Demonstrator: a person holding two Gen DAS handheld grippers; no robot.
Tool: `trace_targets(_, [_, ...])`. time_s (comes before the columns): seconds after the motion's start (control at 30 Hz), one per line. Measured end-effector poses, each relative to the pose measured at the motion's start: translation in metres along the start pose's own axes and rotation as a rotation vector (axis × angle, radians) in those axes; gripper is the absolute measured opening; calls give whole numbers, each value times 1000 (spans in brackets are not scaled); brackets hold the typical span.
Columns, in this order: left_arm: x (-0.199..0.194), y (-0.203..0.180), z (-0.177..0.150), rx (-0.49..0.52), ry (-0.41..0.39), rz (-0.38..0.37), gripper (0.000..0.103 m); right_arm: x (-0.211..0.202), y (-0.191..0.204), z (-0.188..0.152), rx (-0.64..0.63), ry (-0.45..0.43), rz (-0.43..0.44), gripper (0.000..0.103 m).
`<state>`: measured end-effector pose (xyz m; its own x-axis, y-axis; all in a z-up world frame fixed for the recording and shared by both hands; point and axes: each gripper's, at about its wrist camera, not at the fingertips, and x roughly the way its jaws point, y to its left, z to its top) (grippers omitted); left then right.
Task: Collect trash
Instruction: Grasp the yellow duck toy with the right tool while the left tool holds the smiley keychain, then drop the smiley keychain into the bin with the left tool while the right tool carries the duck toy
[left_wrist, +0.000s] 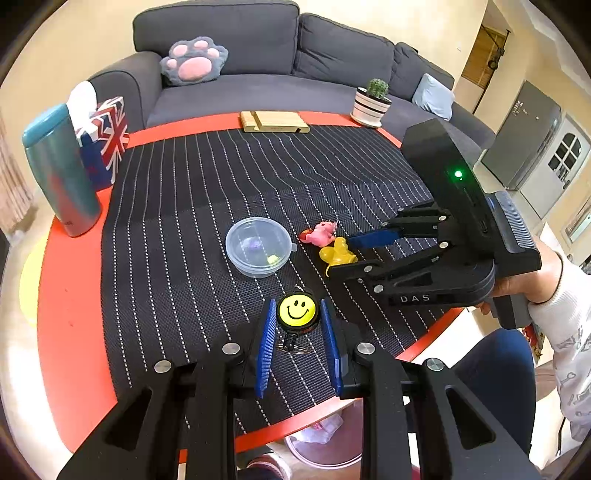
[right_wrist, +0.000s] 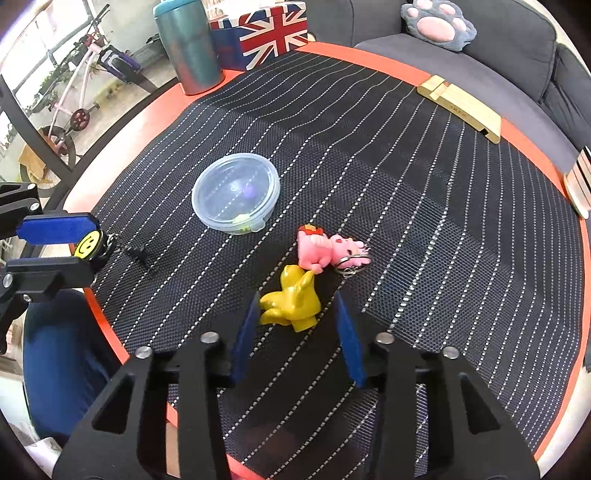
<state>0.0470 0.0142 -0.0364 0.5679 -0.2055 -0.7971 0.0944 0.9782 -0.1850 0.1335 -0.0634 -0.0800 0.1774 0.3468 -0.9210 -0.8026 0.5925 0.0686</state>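
Note:
A yellow smiley badge reel (left_wrist: 297, 309) lies on the black mat between the open blue pads of my left gripper (left_wrist: 298, 314); it also shows in the right wrist view (right_wrist: 88, 244). A yellow toy figure (right_wrist: 291, 301) lies between the open pads of my right gripper (right_wrist: 295, 306), not pinched; in the left wrist view (left_wrist: 338, 254) that gripper (left_wrist: 338, 254) straddles it. A pink pig keychain (right_wrist: 327, 251) touches the yellow toy. A clear round plastic container (right_wrist: 236, 192) with small bits inside sits beside them (left_wrist: 258, 245).
A round orange table (left_wrist: 74, 295) carries the striped black mat (left_wrist: 221, 177). A teal tumbler (left_wrist: 59, 173), a Union Jack tissue box (left_wrist: 107, 136), a wooden stand (left_wrist: 273, 122) and a potted cactus (left_wrist: 371, 103) ring the far edge. A grey sofa (left_wrist: 258, 55) stands behind.

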Motion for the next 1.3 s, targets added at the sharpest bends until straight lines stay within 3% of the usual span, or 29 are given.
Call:
trace_targets(0.4, [3,-1,-2,4,3,-10,25,-17,1,-8,17,-58,-15,29])
trace_targets(0.43, [3,-2,-2,6,4,-11,25,-21,1,-10,24,-67,-15,25])
trace_targets(0.47, [3,-3,-2,8,4,-12,25,-24,1,-12,28,-75,-20,6])
trace_targets(0.5, [4,-4,-2,10,4,-14,25,-28,0,-14,32,-83,-25,6])
trace_targets(0.97, [3,-14,-4,25,3,-18,25,-51,-12,-29,87,-126,-22,5])
trace_targets(1.3, [-8,-24,-8,49,-7,-30,25,-82,1,-40,67,-165,-8,5])
